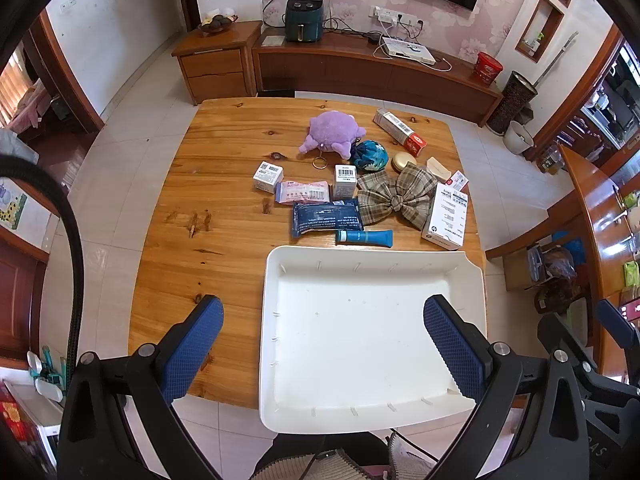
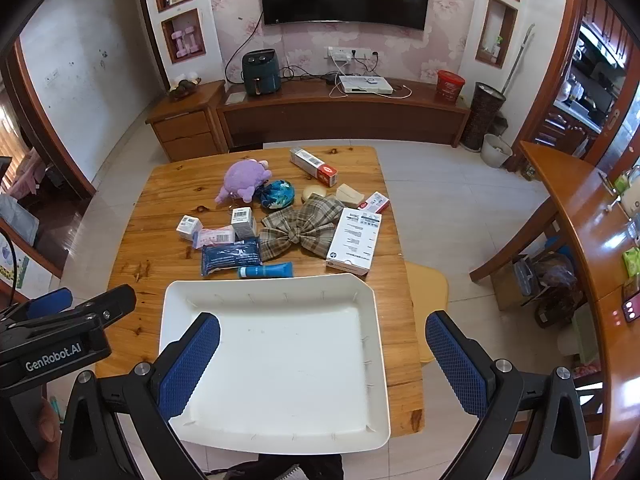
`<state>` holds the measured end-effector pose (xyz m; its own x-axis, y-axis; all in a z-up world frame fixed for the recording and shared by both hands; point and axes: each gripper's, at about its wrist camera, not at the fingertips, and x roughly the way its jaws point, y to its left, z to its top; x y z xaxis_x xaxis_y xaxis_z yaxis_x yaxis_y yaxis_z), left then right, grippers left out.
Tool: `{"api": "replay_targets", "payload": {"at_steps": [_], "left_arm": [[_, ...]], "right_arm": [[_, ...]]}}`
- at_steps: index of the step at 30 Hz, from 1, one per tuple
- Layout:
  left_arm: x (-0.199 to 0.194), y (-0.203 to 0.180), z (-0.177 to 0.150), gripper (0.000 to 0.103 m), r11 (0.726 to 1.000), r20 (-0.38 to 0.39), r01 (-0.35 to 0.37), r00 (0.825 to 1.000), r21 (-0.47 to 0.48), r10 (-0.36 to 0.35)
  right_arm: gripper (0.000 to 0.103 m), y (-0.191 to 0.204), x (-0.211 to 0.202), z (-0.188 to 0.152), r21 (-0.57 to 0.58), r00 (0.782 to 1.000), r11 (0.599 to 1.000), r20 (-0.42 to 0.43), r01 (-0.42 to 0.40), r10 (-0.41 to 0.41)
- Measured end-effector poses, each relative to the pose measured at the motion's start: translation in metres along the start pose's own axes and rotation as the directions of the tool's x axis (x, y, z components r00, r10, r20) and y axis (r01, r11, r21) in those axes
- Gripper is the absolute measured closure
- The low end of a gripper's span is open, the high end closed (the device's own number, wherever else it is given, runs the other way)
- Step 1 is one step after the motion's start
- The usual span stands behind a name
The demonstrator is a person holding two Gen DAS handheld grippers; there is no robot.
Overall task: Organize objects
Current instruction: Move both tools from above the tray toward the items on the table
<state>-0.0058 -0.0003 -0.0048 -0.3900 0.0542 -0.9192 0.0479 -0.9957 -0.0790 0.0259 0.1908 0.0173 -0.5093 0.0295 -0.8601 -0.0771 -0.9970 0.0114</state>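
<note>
Since the white tray [image 1: 472, 276] sits empty, we have sorted nothing; both our left gripper [image 1: 323, 354] and right gripper [image 2: 322, 364] hover spread wide, every item, the plaid bow [image 2: 298, 230] included, unsorted on the table [image 1: 224, 184].

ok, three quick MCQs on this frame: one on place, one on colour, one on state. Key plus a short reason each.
1. What lies nearest the white tray's far rim?
A. plush toy
B. blue tube
C. plaid bow

2. The plush toy is:
A. purple
B. green
C. red

3. The tray is:
A. full
B. half filled
C. empty

Key:
1 B: the blue tube lies along the far rim.
2 A: the plush toy is purple.
3 C: only bare white floor shows; left gripper and right gripper are open, holding nothing.
</note>
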Motion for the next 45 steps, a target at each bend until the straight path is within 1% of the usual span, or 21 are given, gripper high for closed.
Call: {"api": "replay_targets", "payload": {"at_steps": [5, 11, 18, 25, 29, 32, 34, 36, 38, 41, 45], "left_arm": [[-0.001, -0.002, -0.002, 0.002, 1.0, 0.0, -0.004, 1.0, -0.01, 0.004], [-0.005, -0.006, -0.004, 0.002, 1.0, 0.022, -0.009, 1.0, -0.018, 0.009], [-0.011, -0.009, -0.006, 0.002, 0.999, 0.042, -0.022, 0.999, -0.037, 0.023], [-0.02, -0.007, -0.003, 0.002, 0.997, 0.067, -0.022, 0.997, -0.074, 0.027], [-0.027, -0.008, 0.0, 0.002, 0.995, 0.074, -0.034, 0.996, -0.09, 0.04], [-0.035, -0.011, 0.003, 0.002, 0.994, 0.087, -0.042, 0.995, -0.097, 0.051], [-0.04, -0.015, 0.007, 0.002, 0.994, 0.098, -0.059, 0.993, -0.094, 0.069], [-0.043, -0.018, 0.011, 0.002, 0.994, 0.103, -0.063, 0.992, -0.087, 0.072], [-0.046, -0.019, 0.018, 0.002, 0.995, 0.107, -0.057, 0.992, -0.082, 0.066], [-0.05, -0.021, 0.03, 0.002, 0.997, 0.117, -0.028, 0.993, -0.079, 0.037], [-0.05, -0.024, 0.054, 0.002, 0.998, 0.12, -0.01, 0.993, -0.057, 0.016]], "right_arm": [[0.0, -0.002, 0.002, 0.0, -0.004, 1.0, 1.0, 0.003, -0.013, 0.013], [0.0, -0.01, -0.002, -0.002, 0.0, 0.999, 0.999, 0.022, -0.037, 0.037], [0.0, -0.018, 0.001, -0.004, -0.009, 0.997, 0.997, 0.009, -0.073, 0.073], [0.001, -0.032, 0.002, -0.005, -0.008, 0.991, 0.991, 0.012, -0.131, 0.131], [0.001, -0.039, 0.004, -0.001, -0.018, 0.986, 0.986, 0.007, -0.165, 0.166], [0.001, -0.044, 0.006, 0.004, -0.031, 0.983, 0.983, 0.002, -0.181, 0.181], [0.001, -0.047, 0.005, 0.01, -0.038, 0.982, 0.982, 0.01, -0.187, 0.188], [0.001, -0.051, 0.003, 0.017, -0.042, 0.983, 0.983, 0.026, -0.181, 0.183], [0.001, -0.056, 0.004, 0.027, -0.037, 0.982, 0.982, 0.023, -0.184, 0.185], [0.001, -0.063, 0.008, 0.043, -0.009, 0.98, 0.98, 0.0, -0.2, 0.2], [0.001, -0.068, 0.015, 0.065, 0.003, 0.985, 0.985, -0.006, -0.174, 0.174]]}}
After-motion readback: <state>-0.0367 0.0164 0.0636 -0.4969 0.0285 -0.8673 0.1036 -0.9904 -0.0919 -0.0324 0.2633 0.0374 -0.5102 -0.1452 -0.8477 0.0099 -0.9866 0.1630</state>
